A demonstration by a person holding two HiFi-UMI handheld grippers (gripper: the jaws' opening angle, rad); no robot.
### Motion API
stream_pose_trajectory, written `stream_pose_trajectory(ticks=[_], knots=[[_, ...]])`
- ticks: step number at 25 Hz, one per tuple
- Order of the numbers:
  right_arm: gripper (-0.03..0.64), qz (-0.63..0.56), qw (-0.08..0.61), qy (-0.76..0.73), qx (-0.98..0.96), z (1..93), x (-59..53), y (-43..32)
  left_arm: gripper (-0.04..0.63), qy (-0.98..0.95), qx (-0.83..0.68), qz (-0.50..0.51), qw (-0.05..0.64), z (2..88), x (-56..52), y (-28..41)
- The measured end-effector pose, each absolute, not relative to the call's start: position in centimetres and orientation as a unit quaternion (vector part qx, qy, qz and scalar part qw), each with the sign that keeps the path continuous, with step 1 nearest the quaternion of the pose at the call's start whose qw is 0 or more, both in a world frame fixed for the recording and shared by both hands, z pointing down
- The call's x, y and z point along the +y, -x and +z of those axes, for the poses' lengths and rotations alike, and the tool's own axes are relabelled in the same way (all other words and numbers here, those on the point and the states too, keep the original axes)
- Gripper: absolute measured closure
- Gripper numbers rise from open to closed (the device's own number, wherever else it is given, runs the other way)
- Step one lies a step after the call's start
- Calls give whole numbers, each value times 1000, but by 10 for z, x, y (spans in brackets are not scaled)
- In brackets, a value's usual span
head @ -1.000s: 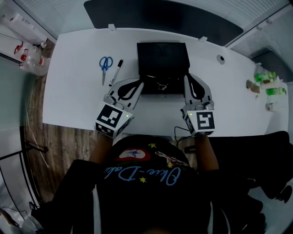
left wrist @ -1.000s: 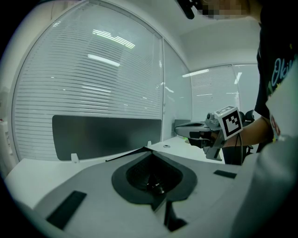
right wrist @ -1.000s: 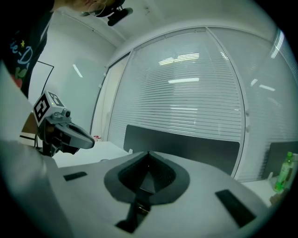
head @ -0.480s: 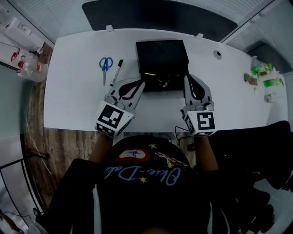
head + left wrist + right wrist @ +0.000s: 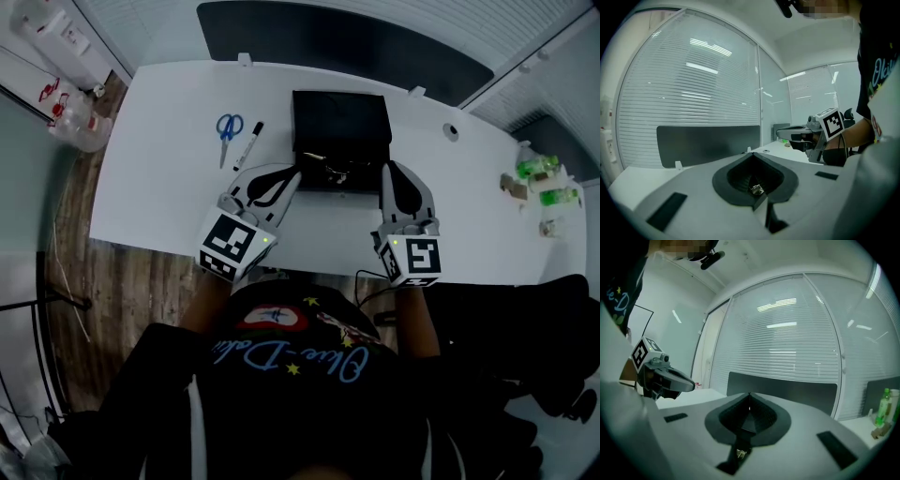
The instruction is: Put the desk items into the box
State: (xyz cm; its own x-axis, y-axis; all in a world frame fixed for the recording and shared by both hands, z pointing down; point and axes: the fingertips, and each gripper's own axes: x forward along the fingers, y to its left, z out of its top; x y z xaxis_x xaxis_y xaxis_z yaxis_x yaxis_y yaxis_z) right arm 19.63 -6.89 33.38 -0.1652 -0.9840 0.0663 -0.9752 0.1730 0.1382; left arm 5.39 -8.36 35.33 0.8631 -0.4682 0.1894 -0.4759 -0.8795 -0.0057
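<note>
Box (image 5: 341, 127) stands on the tabletop (image 5: 159, 187); scissors (image 5: 228, 129) and marker (image 5: 249, 143) lie left of it, unpacked. Left gripper (image 5: 291, 176) and right gripper (image 5: 388, 171), jaws together and empty, flank its near edge, apparently staged before any pick.

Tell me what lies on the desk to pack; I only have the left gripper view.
Observer: In the head view, blue-handled scissors lie on the white desk, left of the black box.
Operator: List anything beside them.
Observer: A marker lies just right of the scissors, apart from them.
Operator: Report the right gripper's jaws.
Observer: The right gripper has its jaws together, with nothing between them.
</note>
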Motion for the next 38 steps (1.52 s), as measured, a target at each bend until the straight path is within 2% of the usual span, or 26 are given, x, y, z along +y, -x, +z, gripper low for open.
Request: stream_pose_trajectory(ticks=[6, 38], knots=[[607, 4, 29, -636, -771, 330, -54, -207, 588, -960, -262, 94, 17, 351, -63, -59], [607, 16, -24, -554, -832, 328, 40, -156, 588, -919, -376, 116, -2, 345, 53, -6]])
